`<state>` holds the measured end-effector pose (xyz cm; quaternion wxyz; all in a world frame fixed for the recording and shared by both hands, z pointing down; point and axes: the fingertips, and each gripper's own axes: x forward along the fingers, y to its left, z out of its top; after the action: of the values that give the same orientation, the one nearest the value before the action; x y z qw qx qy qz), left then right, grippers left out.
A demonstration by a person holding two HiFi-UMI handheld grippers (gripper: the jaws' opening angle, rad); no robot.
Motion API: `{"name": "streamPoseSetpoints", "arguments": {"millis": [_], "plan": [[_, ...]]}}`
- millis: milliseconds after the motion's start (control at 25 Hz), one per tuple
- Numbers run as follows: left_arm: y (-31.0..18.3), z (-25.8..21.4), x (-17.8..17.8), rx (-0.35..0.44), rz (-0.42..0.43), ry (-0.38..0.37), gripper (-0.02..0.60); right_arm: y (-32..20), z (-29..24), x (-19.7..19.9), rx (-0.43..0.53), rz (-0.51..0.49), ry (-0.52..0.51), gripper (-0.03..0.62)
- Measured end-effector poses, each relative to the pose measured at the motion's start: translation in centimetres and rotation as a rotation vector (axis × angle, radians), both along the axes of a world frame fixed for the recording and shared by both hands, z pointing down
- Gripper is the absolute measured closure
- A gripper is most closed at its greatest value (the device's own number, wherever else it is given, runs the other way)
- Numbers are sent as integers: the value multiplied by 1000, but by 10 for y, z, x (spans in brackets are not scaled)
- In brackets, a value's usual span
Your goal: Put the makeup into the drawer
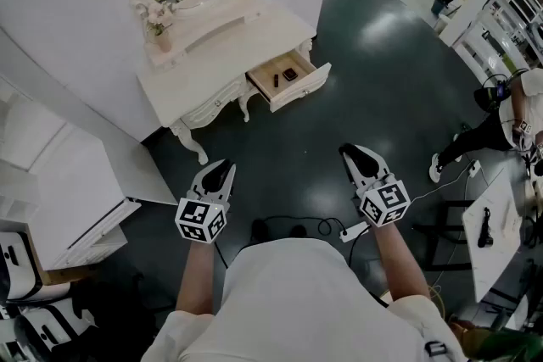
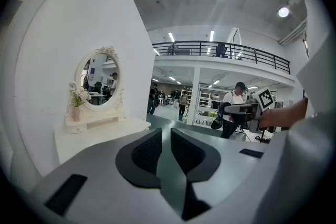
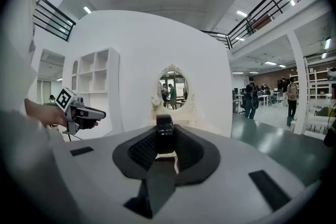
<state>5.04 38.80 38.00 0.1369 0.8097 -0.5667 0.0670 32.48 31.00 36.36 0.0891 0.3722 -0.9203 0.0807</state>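
1. Makeup piece point(image 3: 164, 132), small and dark: clamped between the jaws of the right gripper point(image 1: 351, 155), top poking above the pads. Held in the air, well apart from the open drawer point(image 1: 307, 86).
2. Left gripper point(image 2: 166, 135): jaws a narrow slit apart, nothing between.
3. Could twist or slip out on the way, being pinched on a small area only. Would then drop to the dark floor point(image 1: 288, 157) and be hard to spot there.
4. Might clip the drawer's front edge on entry, or land on the slim dark stick point(image 1: 276, 80) and the squarish dark case point(image 1: 290, 74) lying inside.
5. Could snag a foot on the cables point(image 1: 297, 226) just ahead of the person.
6. Shown by the head view alone: drawer pulled out at the right front corner of the white surface point(image 1: 221, 55), its contents, the stretch of floor to cross. No sign there of the held piece.
7. Shown by the right gripper view alone: the grip itself, with the oval mirror point(image 3: 173, 86) beyond the jaws. Drawer not to be made out there.
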Motion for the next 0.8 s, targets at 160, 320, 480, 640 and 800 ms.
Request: {"name": "streamPoseSetpoints", "arguments": {"millis": [160,320,480,640,800], "plan": [[1,2,-2,-2,1,0,520,0,0,-3,2,-1,0,508],[-1,3,-3,-2,0,-1,520,-1,1,-4,2,-1,-2,508],[-5,3,-4,-4,3,1,520,-3,-1,-6,1,1,-3,508],[-9,3,-5,-4,11,5,520,-6,-3,-6,-13,12,-29,508],[-14,4,-8,0,24,11,520,-7,-4,-7,-10,27,-26,508]]}}
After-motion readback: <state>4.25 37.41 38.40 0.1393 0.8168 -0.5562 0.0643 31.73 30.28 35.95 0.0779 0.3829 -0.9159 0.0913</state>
